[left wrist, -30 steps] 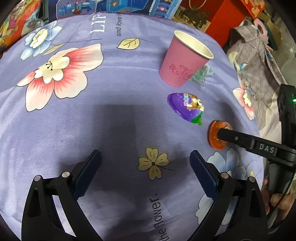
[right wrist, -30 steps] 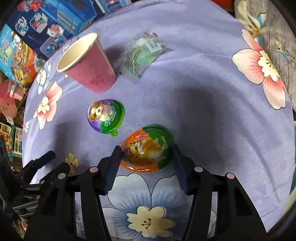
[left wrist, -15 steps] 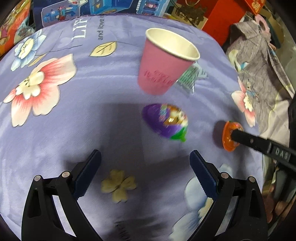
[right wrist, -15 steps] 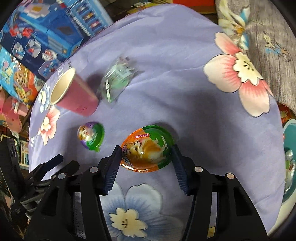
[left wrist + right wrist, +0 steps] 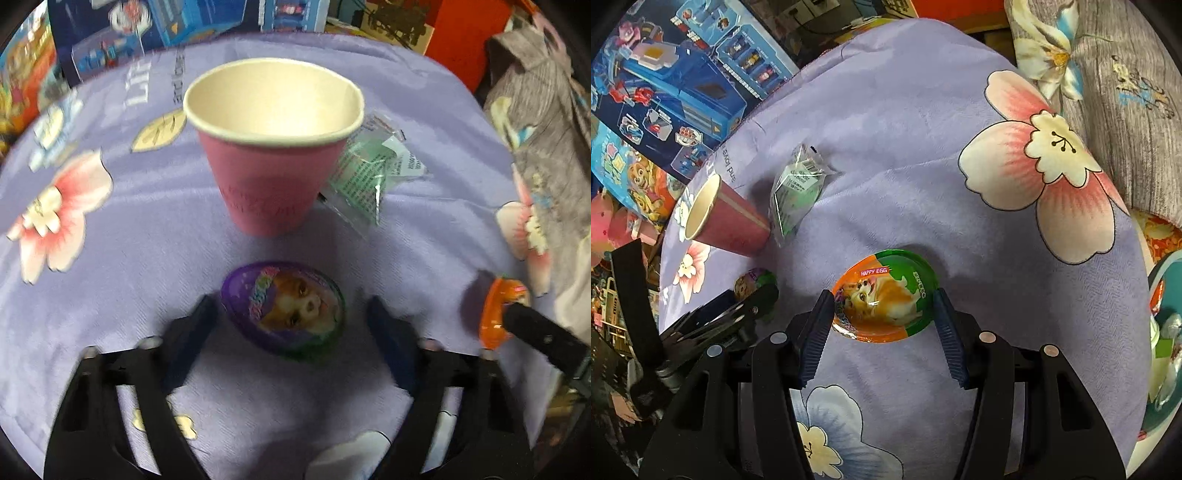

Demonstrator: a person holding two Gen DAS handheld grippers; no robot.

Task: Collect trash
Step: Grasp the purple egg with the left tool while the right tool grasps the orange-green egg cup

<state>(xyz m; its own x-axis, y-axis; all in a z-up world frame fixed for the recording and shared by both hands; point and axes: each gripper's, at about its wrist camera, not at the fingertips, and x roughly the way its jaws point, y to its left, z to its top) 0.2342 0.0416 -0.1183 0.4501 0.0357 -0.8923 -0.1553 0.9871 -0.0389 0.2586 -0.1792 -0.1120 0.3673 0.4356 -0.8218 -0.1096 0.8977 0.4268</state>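
Note:
A purple egg-shaped capsule (image 5: 284, 314) lies on the purple flowered cloth (image 5: 110, 295), just in front of an upright pink paper cup (image 5: 269, 192). My left gripper (image 5: 291, 321) straddles that capsule and its jaws are closing; a gap still shows on the right side. A clear green wrapper (image 5: 365, 177) lies behind the cup. My right gripper (image 5: 882, 317) is shut on an orange and green "Happy Egg" capsule (image 5: 886, 299), also seen edge-on as the orange capsule (image 5: 496, 310) at the right of the left wrist view. The right wrist view shows the cup (image 5: 735, 229), wrapper (image 5: 798, 188) and purple capsule (image 5: 751, 282) at left.
Blue toy boxes (image 5: 683, 81) line the far edge of the cloth. A grey printed fabric (image 5: 546, 110) lies to the right. A teal container (image 5: 1160, 288) with small items sits beyond the cloth's right edge.
My left gripper moved forward to the purple capsule, which now sits between its narrowing fingers. My right gripper carried the orange capsule away from the cup, grip unchanged.

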